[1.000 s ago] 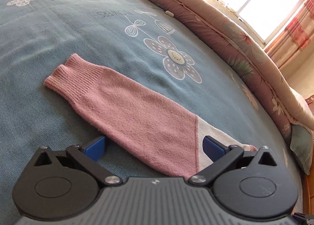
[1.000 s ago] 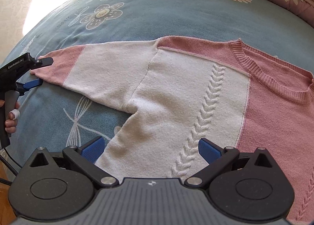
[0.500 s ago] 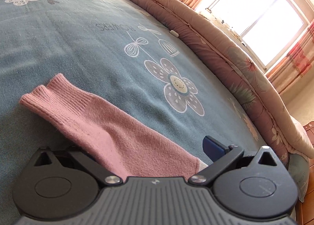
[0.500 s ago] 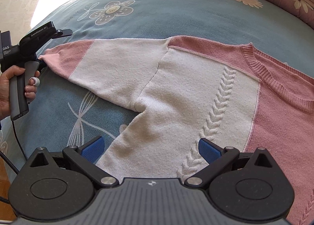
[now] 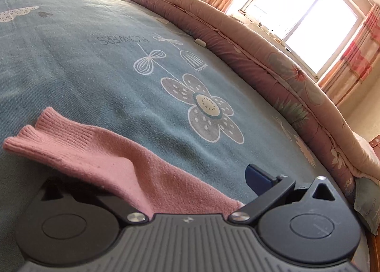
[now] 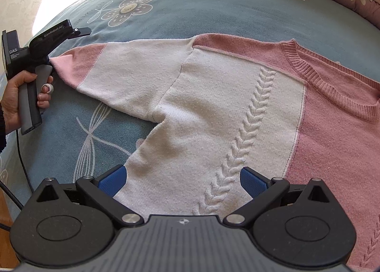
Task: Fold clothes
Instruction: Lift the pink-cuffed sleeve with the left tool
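A pink and white knit sweater (image 6: 213,110) lies spread front-up on the blue bedsheet (image 6: 213,8). Its pink sleeve end (image 5: 99,153) with ribbed cuff (image 5: 30,136) runs into my left gripper (image 5: 186,184). The cloth drapes over the left finger and hides it, while the right blue pad (image 5: 258,177) stands wide of it. In the right wrist view, a hand holds that left gripper (image 6: 64,44) at the sleeve tip. My right gripper (image 6: 181,181) is open low over the white lower body, its blue pads apart on either side of the cable stitch (image 6: 239,143).
A rolled floral quilt (image 5: 273,63) runs along the far side of the bed, below a bright window (image 5: 296,10). The sheet's flower print (image 5: 209,108) lies beyond the sleeve. A black cable (image 6: 19,153) hangs from the left gripper at the bed's near left edge.
My left gripper has pushed forward under the pink sleeve, which now rides up over its left finger with the cuff raised. The right gripper has edged slightly closer to the sweater.
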Demonstrator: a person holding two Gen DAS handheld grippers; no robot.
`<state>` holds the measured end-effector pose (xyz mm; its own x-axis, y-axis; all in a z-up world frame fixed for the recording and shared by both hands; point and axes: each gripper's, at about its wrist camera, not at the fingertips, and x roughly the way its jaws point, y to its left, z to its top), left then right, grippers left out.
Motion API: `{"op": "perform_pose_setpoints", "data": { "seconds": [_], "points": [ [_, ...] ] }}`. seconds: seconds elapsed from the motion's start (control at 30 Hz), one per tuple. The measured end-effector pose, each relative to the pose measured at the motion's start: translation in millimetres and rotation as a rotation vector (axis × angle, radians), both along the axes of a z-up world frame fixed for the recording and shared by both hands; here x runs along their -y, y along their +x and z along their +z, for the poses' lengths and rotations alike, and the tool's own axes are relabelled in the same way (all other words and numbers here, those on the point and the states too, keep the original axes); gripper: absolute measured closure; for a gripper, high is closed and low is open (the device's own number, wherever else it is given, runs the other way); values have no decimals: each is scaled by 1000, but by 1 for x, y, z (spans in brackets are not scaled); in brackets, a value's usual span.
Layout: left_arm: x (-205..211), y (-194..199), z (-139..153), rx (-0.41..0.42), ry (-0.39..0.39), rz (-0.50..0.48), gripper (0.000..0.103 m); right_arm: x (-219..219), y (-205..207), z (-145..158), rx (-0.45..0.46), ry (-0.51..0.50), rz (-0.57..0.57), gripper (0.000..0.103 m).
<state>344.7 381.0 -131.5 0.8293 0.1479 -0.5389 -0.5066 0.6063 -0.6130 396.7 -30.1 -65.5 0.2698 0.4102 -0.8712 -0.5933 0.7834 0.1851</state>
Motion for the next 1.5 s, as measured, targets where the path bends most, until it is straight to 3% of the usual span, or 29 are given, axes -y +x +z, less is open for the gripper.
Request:
{"op": "perform_pose_setpoints", "data": {
  "seconds": [0.1,0.6,0.97,1.23,1.5],
  "points": [
    [-1,8,1,8,1,1,1,-1,-1,2,2,10,2,0],
    [49,-4,60,144,-2,-113,1,10,-5,9,4,51,-23,0],
    [78,-8,73,180,-72,-146,1,27,-13,15,11,78,-35,0],
    [107,6,81,186,-67,-182,1,48,-21,15,7,73,-43,0],
    [141,21,91,164,-24,-208,1,67,-19,19,8,-10,-3,0]
  ]
}}
